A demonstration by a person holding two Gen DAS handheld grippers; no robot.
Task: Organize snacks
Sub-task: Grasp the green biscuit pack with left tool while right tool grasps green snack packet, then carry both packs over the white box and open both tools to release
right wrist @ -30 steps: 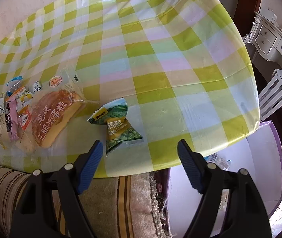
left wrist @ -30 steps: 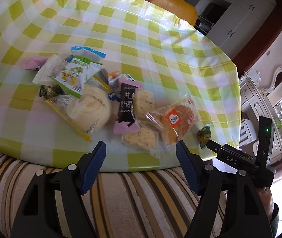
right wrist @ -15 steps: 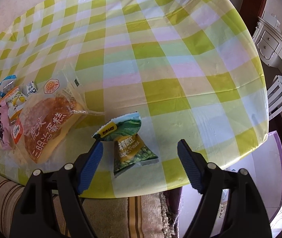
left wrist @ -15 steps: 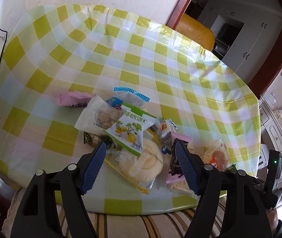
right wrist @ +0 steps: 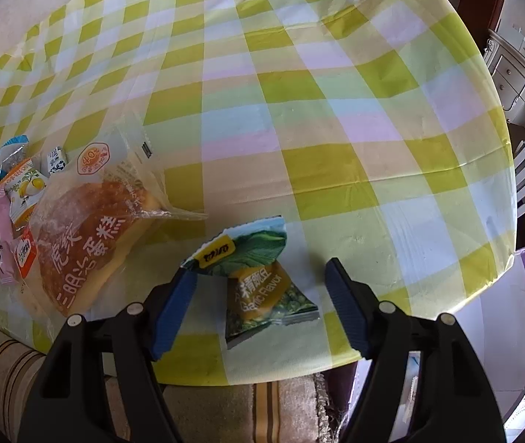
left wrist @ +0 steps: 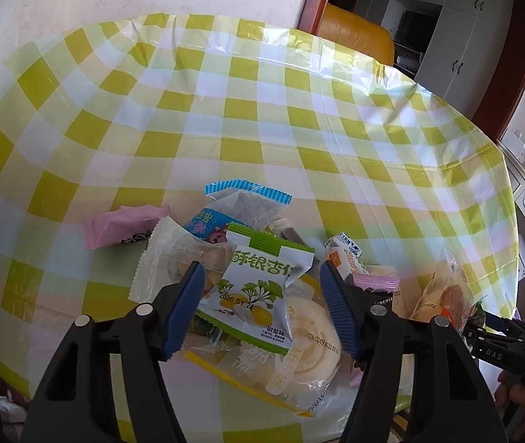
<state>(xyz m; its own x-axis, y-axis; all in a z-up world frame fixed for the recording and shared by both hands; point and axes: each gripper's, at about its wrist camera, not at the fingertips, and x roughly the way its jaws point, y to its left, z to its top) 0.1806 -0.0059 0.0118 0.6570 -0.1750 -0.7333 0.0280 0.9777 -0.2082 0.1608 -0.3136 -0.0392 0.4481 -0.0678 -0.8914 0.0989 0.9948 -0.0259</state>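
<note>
Left wrist: glossy white-green packet [left wrist: 258,291] tops crinkly pile, sitting between left gripper [left wrist: 260,312] pads, jaws just narrowing, untouched. Right wrist: right gripper [right wrist: 260,308], also closing, straddles green foil pouch [right wrist: 262,284]; cake bag [right wrist: 89,229] at 10 o'clock.

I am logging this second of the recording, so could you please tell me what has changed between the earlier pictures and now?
The left hand-held gripper has swung from the table edge over the snack pile, now framing the ginkgo packet; its jaws have just been closing, pads not yet pressing. The right hand-held gripper has closed in on the pea packet, jaws also narrowing, nothing gripped. The snacks and the cake lie as before.
</note>
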